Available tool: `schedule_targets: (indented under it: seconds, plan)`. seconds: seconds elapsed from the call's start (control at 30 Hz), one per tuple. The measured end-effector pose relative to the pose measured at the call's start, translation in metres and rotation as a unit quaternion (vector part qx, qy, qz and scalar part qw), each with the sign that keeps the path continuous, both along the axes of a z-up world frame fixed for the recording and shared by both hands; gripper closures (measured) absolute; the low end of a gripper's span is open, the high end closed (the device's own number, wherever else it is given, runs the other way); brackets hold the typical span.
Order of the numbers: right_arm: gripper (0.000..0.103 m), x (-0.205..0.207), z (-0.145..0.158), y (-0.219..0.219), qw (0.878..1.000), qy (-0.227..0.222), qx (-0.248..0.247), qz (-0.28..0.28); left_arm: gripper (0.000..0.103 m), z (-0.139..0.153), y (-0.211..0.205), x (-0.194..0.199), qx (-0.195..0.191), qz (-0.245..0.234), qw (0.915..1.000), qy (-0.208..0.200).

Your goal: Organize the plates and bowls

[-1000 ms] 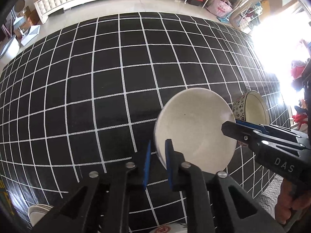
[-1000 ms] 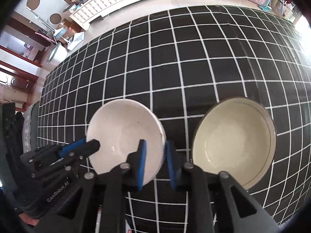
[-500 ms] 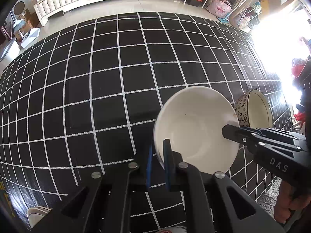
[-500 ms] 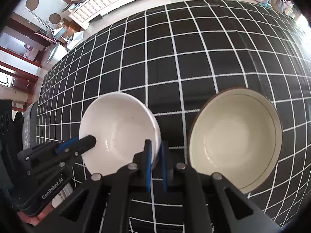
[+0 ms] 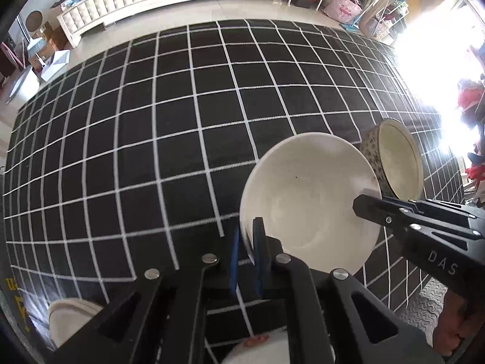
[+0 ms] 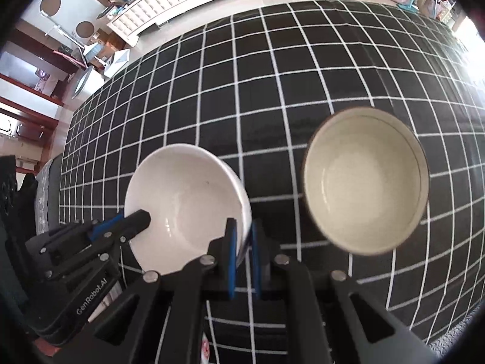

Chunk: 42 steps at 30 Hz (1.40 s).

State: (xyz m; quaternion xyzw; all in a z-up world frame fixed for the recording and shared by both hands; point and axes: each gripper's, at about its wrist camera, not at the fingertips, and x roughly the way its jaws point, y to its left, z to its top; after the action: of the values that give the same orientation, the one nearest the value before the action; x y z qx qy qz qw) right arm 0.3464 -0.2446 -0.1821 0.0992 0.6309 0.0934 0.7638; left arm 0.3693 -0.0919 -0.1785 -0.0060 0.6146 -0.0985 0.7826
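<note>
Two grippers pinch opposite edges of a white bowl (image 5: pixel 309 203) above a black checked tablecloth (image 5: pixel 151 121): the left gripper (image 5: pixel 247 244) clamps the rim nearest it, and the right gripper (image 6: pixel 241 242) is closed on the far side. A cream bowl with a patterned outside (image 6: pixel 365 180) sits just to the right of the right gripper, apart from the white one. The step in hand appears to be carrying the white bowl; the next move likely calls for level travel toward the cream bowl and a centred lowering for nesting.
</note>
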Motion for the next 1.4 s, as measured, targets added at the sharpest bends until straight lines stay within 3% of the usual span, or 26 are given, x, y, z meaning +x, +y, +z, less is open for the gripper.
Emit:
schedule_targets:
  seconds: [0.57, 0.77, 1.07, 1.4]
  plan:
    - [0.091, -0.063, 0.061, 0.042, 0.999, -0.044, 0.006, 0.026, 0.096, 0.073, 0.023, -0.092, -0.008, 0.03, 0.9984, -0.047]
    - [0.091, -0.084, 0.058, 0.052, 0.999, -0.042, 0.001, 0.032, 0.096, 0.076, 0.042, -0.122, -0.014, 0.036, 0.9983, -0.043]
    - [0.091, -0.117, 0.028, 0.063, 0.999, -0.01, -0.004, 0.036, 0.096, 0.052, 0.059, -0.161, -0.019, 0.049, 0.9983, -0.024]
    - [0.091, -0.129, 0.019, 0.065, 0.999, -0.006, -0.012, 0.035, 0.096, 0.031, 0.056, -0.176, -0.02, 0.051, 0.9985, -0.01]
